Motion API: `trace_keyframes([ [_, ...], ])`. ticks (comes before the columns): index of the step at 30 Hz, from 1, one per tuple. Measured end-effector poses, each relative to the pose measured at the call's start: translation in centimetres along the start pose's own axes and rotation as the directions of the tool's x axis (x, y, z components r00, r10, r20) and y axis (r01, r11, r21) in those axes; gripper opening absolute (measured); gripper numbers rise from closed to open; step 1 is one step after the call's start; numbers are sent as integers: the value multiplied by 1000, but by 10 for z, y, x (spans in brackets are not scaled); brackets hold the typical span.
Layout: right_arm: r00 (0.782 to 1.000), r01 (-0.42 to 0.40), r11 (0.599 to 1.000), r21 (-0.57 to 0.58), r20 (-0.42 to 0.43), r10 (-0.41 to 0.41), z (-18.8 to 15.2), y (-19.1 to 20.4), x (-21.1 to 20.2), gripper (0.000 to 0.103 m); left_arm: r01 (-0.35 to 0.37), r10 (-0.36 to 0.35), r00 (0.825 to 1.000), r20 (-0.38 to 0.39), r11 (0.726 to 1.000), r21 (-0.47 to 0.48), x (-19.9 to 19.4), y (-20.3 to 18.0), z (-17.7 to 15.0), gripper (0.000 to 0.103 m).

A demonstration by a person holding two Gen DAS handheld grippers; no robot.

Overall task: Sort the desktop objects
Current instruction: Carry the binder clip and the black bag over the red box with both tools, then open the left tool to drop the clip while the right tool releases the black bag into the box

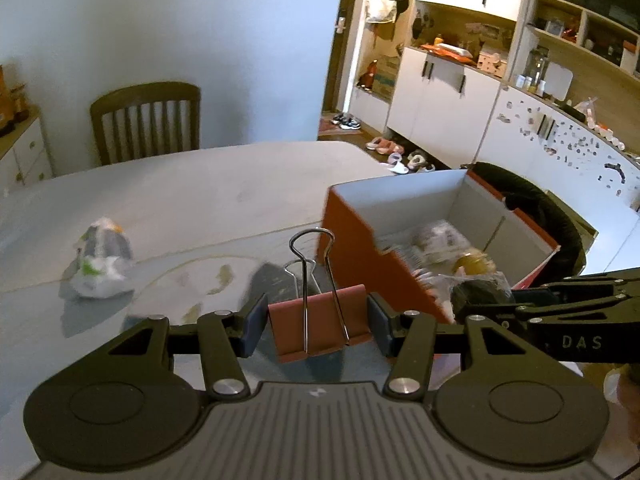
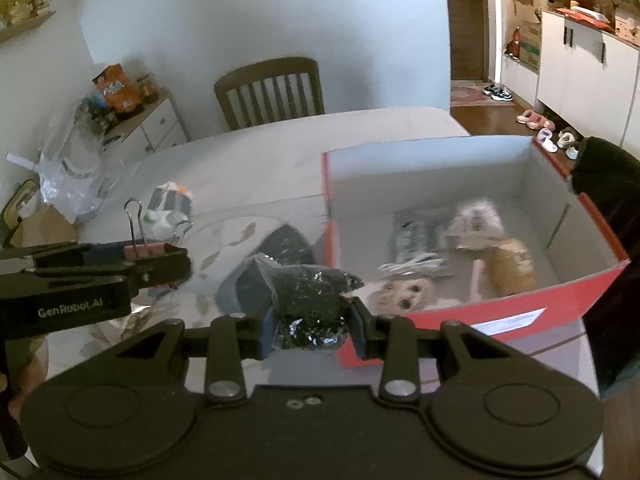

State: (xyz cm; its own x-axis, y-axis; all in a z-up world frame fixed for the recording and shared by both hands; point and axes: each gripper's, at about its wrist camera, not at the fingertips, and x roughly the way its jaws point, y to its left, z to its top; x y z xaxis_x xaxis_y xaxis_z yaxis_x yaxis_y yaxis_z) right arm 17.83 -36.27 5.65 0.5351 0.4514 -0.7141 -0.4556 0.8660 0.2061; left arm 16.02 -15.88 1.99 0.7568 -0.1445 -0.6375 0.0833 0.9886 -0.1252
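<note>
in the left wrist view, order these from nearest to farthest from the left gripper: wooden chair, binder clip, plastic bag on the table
1. Binder clip: clamped in the left gripper.
2. Plastic bag: on the table, ahead to the left.
3. Wooden chair: beyond the table's far edge, by the wall.

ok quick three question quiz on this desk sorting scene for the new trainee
1. True or false: the left gripper is shut on a red binder clip.
2. What does the right gripper hold: A) a shoe, B) a black crinkly packet, C) nothing?
3. Which item is left lying on the table, outside the red box?

Key: 1 true. 2 B. 3 the small white plastic bag.
</note>
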Motion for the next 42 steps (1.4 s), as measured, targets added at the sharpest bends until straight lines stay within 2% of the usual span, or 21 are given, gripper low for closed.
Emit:
trace_keyframes([
  [9,1000,19,1000,16,22,-19,6,-53,-11,36,31,-32,999,19,998,53,16,-53,20,53],
  [22,999,30,999,12,20,-30,14,-100,-9,36,59,-56,998,-26,990,130,65,-101,45,53],
  [30,1000,25,1000,-12,1,-25,24,-113,5,36,66,-56,996,-75,987,144,105,-109,68,53],
  [37,999,10,998,-55,-32,-12,31,-114,26,36,67,-42,986,-161,985,157,152,-111,77,53],
  [42,996,-1,998,-62,-91,-5,34,-118,46,36,56,-19,978,-208,984,171,180,-109,83,53],
])
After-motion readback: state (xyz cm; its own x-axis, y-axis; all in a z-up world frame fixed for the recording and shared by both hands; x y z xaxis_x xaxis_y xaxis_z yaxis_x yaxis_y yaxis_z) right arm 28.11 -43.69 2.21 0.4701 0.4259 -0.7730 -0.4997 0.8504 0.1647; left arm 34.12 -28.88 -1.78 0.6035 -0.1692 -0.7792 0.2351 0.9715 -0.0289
